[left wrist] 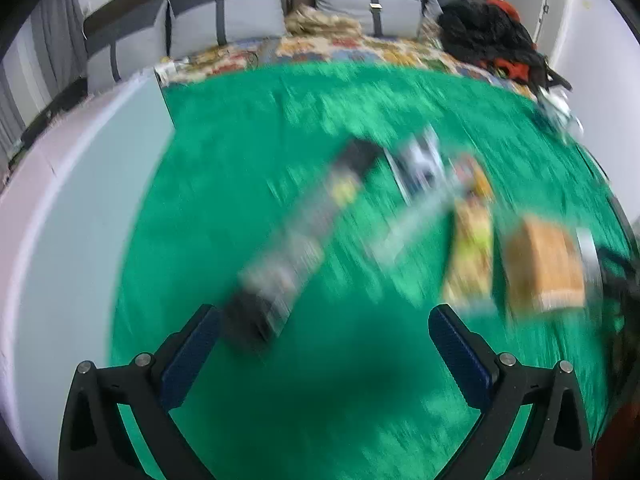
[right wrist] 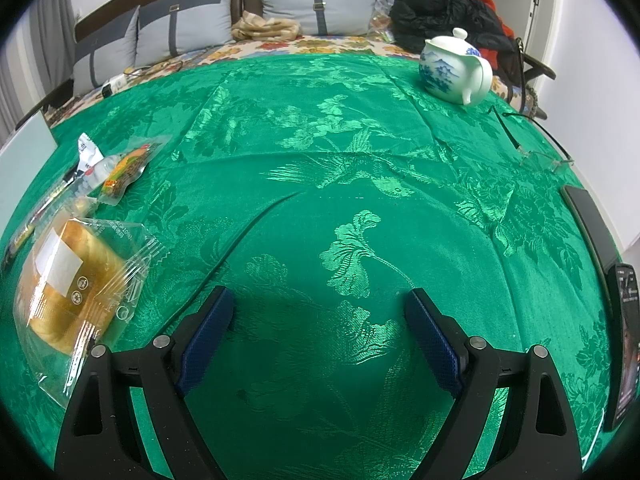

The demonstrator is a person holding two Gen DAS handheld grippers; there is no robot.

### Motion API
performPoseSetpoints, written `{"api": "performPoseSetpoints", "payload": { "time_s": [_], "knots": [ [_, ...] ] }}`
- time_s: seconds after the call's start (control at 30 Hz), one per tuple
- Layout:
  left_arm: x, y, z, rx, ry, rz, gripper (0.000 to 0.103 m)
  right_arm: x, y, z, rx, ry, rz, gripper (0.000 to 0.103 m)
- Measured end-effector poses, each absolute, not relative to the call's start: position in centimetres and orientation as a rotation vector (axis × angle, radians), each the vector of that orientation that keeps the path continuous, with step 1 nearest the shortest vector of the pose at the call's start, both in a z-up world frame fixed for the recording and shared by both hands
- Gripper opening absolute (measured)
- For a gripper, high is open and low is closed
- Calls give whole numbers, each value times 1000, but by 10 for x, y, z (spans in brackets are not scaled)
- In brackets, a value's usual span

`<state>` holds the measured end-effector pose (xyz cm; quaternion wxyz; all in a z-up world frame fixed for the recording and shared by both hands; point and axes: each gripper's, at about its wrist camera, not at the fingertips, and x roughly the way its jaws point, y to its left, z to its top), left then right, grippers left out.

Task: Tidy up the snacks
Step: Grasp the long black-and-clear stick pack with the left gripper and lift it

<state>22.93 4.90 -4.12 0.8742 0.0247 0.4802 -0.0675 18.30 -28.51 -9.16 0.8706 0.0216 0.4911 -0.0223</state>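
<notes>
While snacks (right wrist: 68, 280) crowd the cloth's (right wrist: 360, 160) left edge, both claws gape empty.

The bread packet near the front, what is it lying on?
The bread packet lies on green patterned cloth. Whatever is under that cloth is covered.

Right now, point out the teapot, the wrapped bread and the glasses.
teapot (right wrist: 454, 70), right wrist view, on its painted body.
wrapped bread (right wrist: 68, 280), right wrist view, on the loaf.
glasses (right wrist: 538, 158), right wrist view, on a lens.
</notes>
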Motion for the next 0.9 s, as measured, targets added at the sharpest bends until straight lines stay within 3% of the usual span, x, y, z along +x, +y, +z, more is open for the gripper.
{"api": "performPoseSetpoints", "payload": {
  "time_s": [0.1,0.33,0.4,0.43,0.47,0.53,0.73,0.8,0.83,0.87,0.9],
  "knots": [
    [272,49,-44,40,1047,-151,102,183,-285,-91,45,1027,-47,90],
    [328,31,-83,73,1118,-117,75,183,-285,-92,45,1027,-47,90],
    [329,30,-82,60,1096,-124,60,183,-285,-92,46,1028,-47,91],
    [327,32,-81,60,1085,-111,36,183,-285,-91,45,1027,-47,91],
    [324,34,-80,56,1087,-98,27,183,-285,-91,46,1027,-47,91],
    [316,42,-80,24,1093,-94,20,183,-285,-92,45,1028,-47,91],
    [234,71,-79,-39,1103,-45,20,183,-285,-92,45,1028,-47,91],
    [203,78,-79,-20,1090,-22,27,183,-285,-92,45,1028,-47,91],
    [193,81,-81,-7,1079,-1,44,183,-285,-92,45,1028,-47,91],
    [185,84,-83,0,1073,17,71,183,-285,-92,45,1028,-48,91],
    [180,87,-86,2,1069,29,82,183,-285,-92,45,1028,-48,91]
  ]
}}
